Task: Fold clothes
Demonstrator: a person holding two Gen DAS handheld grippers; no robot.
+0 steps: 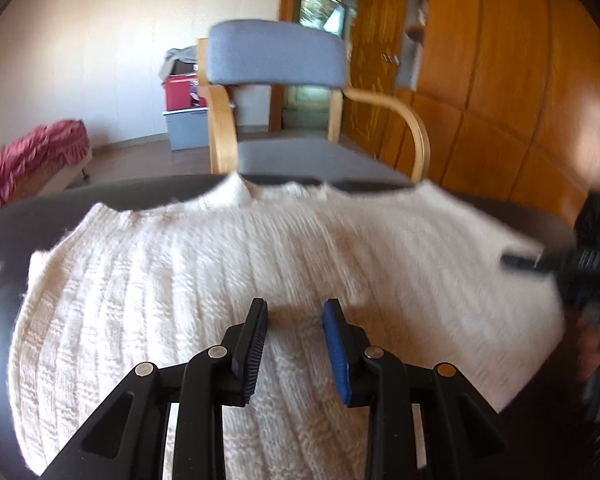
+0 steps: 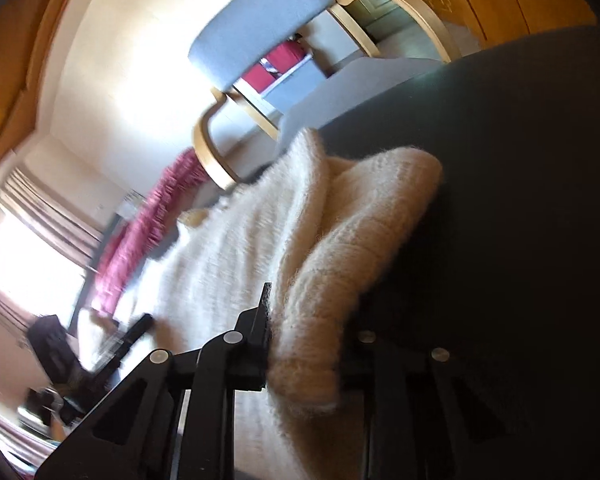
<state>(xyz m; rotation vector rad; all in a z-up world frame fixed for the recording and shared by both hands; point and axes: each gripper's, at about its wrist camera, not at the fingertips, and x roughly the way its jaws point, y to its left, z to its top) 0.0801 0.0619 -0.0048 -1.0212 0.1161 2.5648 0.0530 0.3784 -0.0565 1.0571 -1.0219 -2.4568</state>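
Above the near part of a cream knitted sweater (image 1: 260, 264), the left tongs (image 1: 295, 312) are hovering with their two fingers parted, one carrying a black ribbed pad (image 1: 256, 344) and the other a blue pad (image 1: 337, 356), and nothing is lying between them. The sweater is lying spread across a dark tabletop (image 1: 28, 224), its far edge reaching the tabletop's far rim and its ribbed knit running away from the camera. At the right side of the left wrist view the right tongs (image 1: 520, 261) are showing as a blurred black shape at the sweater's right edge. In the right wrist view, which is tilted hard over, the right tongs (image 2: 308, 320) are closing on a thick fold of the sweater (image 2: 340, 248): one black finger (image 2: 265, 312) is pressing against the knit, while the other is sitting behind the fabric in shadow. The gripped fold is rising off the tabletop (image 2: 520, 200) and draping over itself, with the rest of the sweater stretching away toward the left tongs (image 2: 134, 334), blurred in the distance. Beyond the tabletop a wooden armchair with grey cushions (image 1: 276, 56) is standing close to the far rim, a red-covered bed (image 1: 32, 156) is sitting by the wall at the left, and wooden cabinet doors (image 1: 500, 80) are filling the right.
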